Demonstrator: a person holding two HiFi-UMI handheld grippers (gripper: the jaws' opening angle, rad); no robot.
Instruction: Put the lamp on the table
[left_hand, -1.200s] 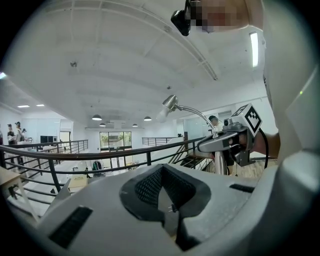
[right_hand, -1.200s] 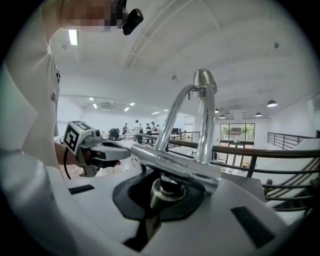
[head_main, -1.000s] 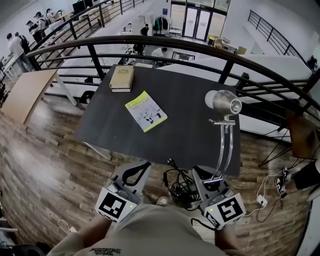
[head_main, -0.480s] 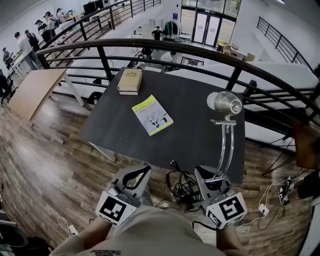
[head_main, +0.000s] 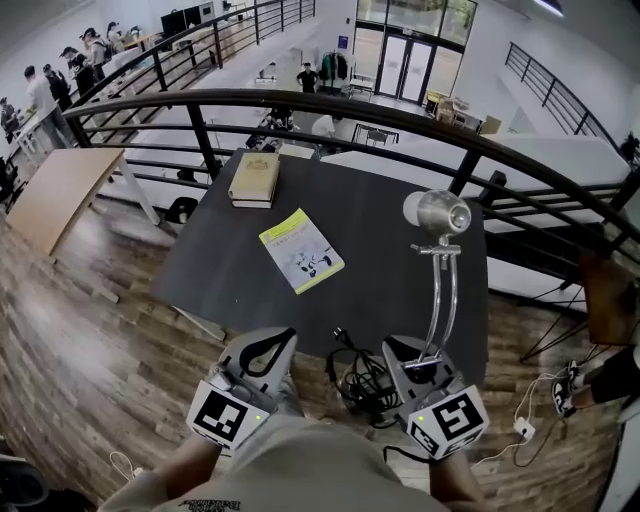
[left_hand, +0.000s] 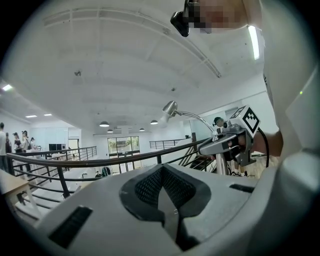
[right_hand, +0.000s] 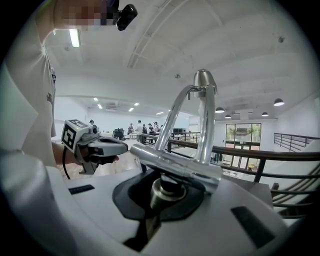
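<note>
A chrome desk lamp (head_main: 440, 290) stands upright in my right gripper (head_main: 415, 358), which is shut on the lamp's foot over the floor, just short of the near edge of the dark table (head_main: 390, 240). The lamp's head (head_main: 432, 213) reaches above the table's right side. In the right gripper view, the lamp (right_hand: 200, 120) rises out of the right gripper (right_hand: 165, 192). My left gripper (head_main: 268, 347) hangs beside it at the left, shut and with nothing in it; the left gripper (left_hand: 162, 187) shows its jaws pressed together.
A yellow-green booklet (head_main: 301, 250) and a tan book (head_main: 254, 179) lie on the table's left half. A black cable tangle (head_main: 360, 378) hangs between the grippers. A dark railing (head_main: 300, 100) curves behind the table. A wooden table (head_main: 55, 190) stands at the left.
Both grippers, the right one carrying the lamp, have come a little closer to the table's near edge; the table and books sit lower in the head view.
</note>
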